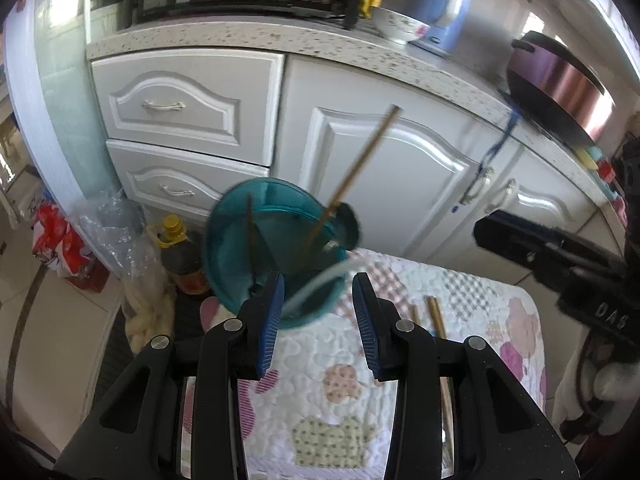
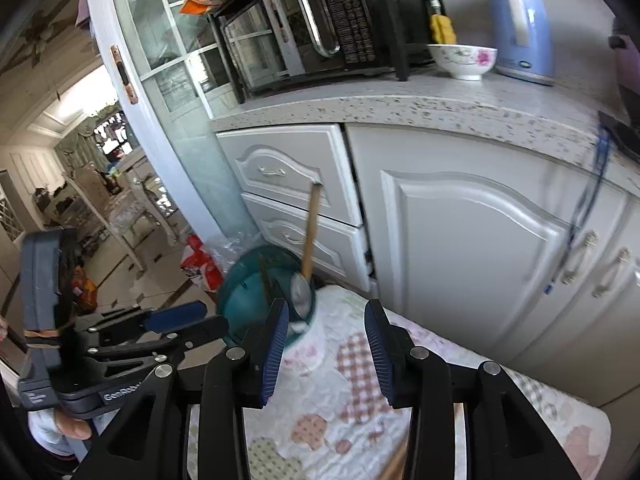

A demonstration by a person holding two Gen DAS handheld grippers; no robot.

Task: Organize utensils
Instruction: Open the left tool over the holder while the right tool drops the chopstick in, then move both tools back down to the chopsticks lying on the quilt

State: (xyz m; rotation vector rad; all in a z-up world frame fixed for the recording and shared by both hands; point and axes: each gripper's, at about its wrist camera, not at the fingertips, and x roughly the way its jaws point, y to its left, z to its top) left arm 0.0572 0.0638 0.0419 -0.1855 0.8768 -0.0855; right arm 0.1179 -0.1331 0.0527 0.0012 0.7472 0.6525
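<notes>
Your left gripper [image 1: 318,322] gapes empty before the teal cup [image 1: 256,248] at the quilted mat's [image 1: 320,360] far left edge; its wooden-handled ladle [image 1: 360,164] leans up-right toward the cabinets [image 1: 384,176]. Loose chopsticks [image 1: 436,316] lie right. Your right gripper [image 2: 326,344] gapes empty too.

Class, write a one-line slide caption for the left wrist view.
Open left hand-held gripper behind a teal utensil cup holding chopsticks and a spoon, standing on a patchwork cloth before white kitchen cabinets.

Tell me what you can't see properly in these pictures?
- Chopsticks on the cloth: left view, lower part hidden behind the left gripper.
- Teal cup: right view, blurred; bottom hidden by the right gripper.
- Pot: left view, cut off by the edge.
</notes>
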